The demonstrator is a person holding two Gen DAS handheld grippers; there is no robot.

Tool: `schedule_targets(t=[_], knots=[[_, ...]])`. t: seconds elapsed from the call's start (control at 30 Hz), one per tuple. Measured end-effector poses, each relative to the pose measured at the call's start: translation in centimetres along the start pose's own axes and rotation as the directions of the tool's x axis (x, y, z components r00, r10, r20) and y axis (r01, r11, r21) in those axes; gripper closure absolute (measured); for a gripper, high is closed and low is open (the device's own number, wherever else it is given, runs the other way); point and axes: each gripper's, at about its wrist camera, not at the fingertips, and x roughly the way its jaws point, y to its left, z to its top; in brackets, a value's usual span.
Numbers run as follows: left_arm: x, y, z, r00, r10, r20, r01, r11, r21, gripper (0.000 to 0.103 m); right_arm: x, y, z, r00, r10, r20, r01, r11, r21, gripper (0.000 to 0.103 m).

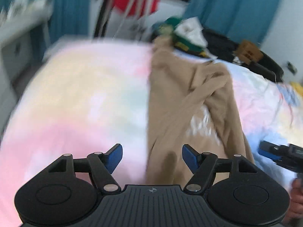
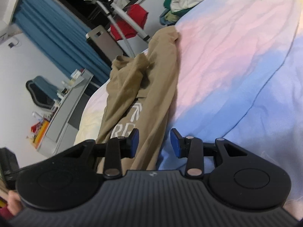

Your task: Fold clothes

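A tan garment with white lettering (image 1: 189, 102) lies stretched lengthwise on the pastel bedcover (image 1: 85, 94), its sides folded inward. My left gripper (image 1: 152, 158) is open just above the garment's near end, with nothing between its blue pads. In the right wrist view the same tan garment (image 2: 151, 87) runs away from the camera across the bedcover (image 2: 227, 56). My right gripper (image 2: 154, 141) is open over the garment's near edge, holding nothing. The right gripper (image 1: 278, 155) also shows at the right edge of the left wrist view. The left wrist view is motion-blurred.
A heap of green, white and dark clothes (image 1: 185, 32) sits at the far end of the bed. A drying rack with a red garment (image 2: 132, 20) stands beyond the bed. A grey desk with clutter (image 2: 62, 104) and blue curtains (image 2: 56, 32) lie off to the side.
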Motion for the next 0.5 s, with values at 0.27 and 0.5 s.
schedule_targets(t=[0.27,0.5], knots=[[-3.9,4.8,-6.4,0.955,-0.129,-0.268,0.080,0.979,-0.188,0.034,-2.2,2.2,-1.3,0.999,-0.036,-0.010,0.036,0.998,-0.046,0.063],[-4.6,2.6,-8.1,0.945,-0.010,-0.328,-0.008,0.999,-0.053,0.058,-4.6,4.1,-3.9,0.995,-0.087,-0.042,0.083,0.992,-0.094,0.063]])
